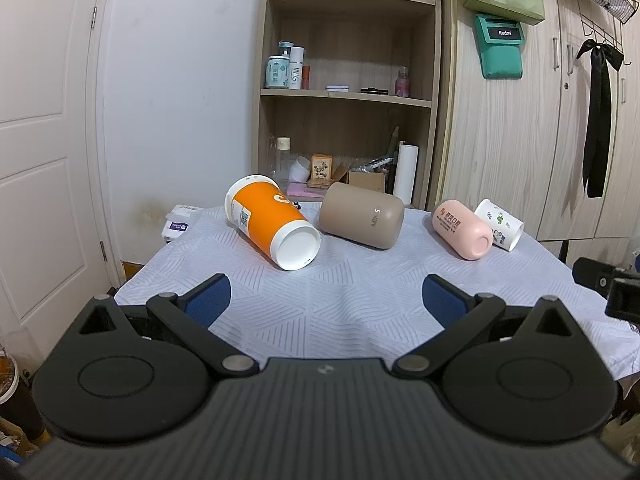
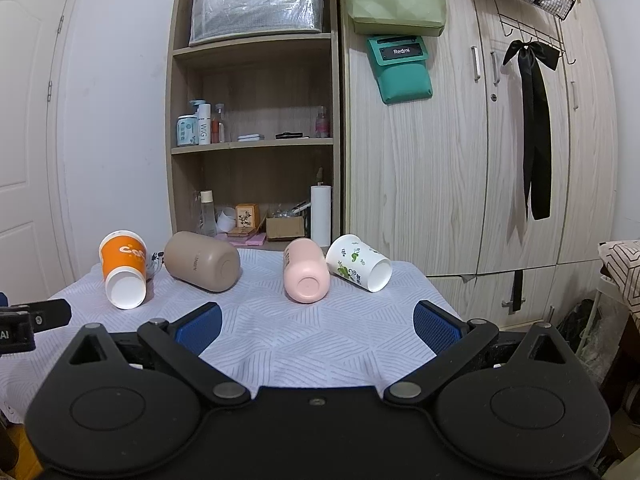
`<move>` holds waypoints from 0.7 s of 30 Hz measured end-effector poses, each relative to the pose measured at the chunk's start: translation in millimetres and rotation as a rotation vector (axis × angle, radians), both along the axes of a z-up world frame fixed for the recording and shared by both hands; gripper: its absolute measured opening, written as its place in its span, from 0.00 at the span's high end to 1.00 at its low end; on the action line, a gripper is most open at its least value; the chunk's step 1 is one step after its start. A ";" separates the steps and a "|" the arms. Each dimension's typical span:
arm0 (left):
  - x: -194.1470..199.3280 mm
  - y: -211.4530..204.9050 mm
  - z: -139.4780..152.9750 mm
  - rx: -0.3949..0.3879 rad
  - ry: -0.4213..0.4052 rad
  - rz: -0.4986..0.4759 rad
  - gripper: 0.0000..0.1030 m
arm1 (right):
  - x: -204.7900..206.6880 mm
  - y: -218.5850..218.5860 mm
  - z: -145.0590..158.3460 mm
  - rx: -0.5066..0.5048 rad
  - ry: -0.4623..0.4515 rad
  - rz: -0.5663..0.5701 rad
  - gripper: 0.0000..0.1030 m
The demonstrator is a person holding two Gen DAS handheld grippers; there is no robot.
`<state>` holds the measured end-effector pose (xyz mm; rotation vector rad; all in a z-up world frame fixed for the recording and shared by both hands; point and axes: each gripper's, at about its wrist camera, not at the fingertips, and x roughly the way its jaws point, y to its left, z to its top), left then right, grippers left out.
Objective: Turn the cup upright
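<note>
Across the far half of the tablecloth (image 2: 320,344) four cups lie toppled: orange (image 1: 272,226), tan (image 1: 362,215), pink (image 1: 462,229), flowered (image 2: 359,263) (nearest the right edge). Both grippers, left (image 1: 326,300) and right (image 2: 318,326), hover spread wide over bare cloth.

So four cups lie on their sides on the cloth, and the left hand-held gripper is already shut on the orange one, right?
Not shut: in the left wrist view the left hand-held gripper is open and short of the orange cup. All four do lie on their sides.
</note>
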<state>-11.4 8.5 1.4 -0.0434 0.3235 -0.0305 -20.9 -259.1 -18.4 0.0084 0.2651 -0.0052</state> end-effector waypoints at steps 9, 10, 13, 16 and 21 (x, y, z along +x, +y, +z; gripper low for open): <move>1.6 1.2 -1.1 -0.001 0.004 0.002 0.00 | 3.1 0.4 -1.9 0.006 0.008 0.006 0.00; 1.7 1.0 -1.2 -0.001 0.004 0.002 0.00 | 3.3 0.2 -1.8 0.006 0.008 0.007 0.00; 2.8 0.6 -1.6 -0.001 0.010 0.002 0.00 | 3.8 -0.4 -1.9 0.007 0.008 0.011 0.00; 5.3 -1.0 -2.4 0.003 0.018 0.002 0.00 | 6.0 -1.4 -3.3 0.010 0.013 0.020 0.00; 9.7 -6.2 1.0 0.003 0.037 -0.008 0.00 | 10.2 -5.3 -6.1 0.017 0.018 0.056 0.00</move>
